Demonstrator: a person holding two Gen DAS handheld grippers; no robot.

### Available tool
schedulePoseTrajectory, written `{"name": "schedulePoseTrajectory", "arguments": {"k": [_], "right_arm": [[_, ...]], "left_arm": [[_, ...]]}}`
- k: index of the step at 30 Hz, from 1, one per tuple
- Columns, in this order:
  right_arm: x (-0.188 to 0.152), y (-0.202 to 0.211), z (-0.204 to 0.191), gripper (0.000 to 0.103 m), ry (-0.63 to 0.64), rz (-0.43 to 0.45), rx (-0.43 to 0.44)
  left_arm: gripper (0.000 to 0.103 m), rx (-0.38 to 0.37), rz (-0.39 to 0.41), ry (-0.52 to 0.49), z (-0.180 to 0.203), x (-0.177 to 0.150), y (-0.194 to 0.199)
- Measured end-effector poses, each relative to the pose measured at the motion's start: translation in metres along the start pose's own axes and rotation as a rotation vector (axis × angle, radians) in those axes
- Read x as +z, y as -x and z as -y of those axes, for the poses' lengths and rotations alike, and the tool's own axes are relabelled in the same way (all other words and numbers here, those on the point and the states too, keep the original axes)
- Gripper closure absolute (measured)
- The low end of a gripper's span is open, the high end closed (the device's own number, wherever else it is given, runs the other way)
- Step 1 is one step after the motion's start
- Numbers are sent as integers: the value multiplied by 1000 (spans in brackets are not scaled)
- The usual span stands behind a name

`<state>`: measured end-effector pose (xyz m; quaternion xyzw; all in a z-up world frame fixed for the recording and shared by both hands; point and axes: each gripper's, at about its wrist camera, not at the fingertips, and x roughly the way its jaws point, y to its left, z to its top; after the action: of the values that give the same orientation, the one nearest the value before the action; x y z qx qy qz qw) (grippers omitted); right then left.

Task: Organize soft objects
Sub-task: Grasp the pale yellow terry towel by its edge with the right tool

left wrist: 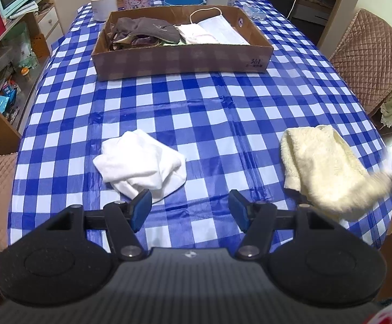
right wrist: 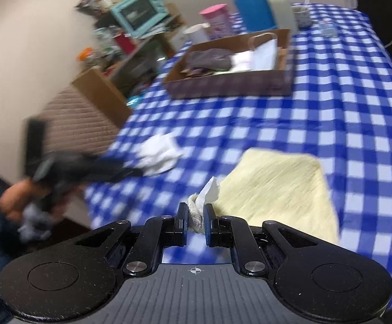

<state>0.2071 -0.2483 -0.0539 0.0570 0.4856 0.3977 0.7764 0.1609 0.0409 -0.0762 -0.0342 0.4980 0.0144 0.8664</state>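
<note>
My right gripper [right wrist: 195, 220] pinches the near corner of the cream towel [right wrist: 279, 186], the cardboard box [right wrist: 228, 86] lies far ahead, left gripper [left wrist: 190, 210] wide open, empty.

My right gripper [right wrist: 195, 220] clamps a corner of the cream towel [left wrist: 325, 167]; the fabric is bunched between the pads, and a white tag stands up from the pinched corner. The rest of the towel lies spread on the checked cloth near the table's right edge. The white cloth [left wrist: 142, 166] lies crumpled on the table, well apart from the towel. The cardboard box [left wrist: 182, 62] sits farther back; it contains dark brown garments on its left and white face masks on its right.
</note>
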Motion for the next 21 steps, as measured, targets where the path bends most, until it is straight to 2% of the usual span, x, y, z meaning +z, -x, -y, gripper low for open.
{"name": "schedulePoseTrajectory", "arguments": {"k": [4, 10, 17, 21], "right_arm": [[18, -30, 22, 91, 7, -1, -107], [32, -71, 41, 91, 48, -9, -197], [25, -115, 47, 91, 109, -15, -318], [14, -125, 50, 91, 121, -11, -343]], "left_arm": [[43, 5, 1, 16, -5, -4, 2], [43, 25, -21, 42, -16, -10, -3], [43, 28, -44, 83, -31, -15, -14], [43, 20, -49, 84, -33, -12, -20]]}}
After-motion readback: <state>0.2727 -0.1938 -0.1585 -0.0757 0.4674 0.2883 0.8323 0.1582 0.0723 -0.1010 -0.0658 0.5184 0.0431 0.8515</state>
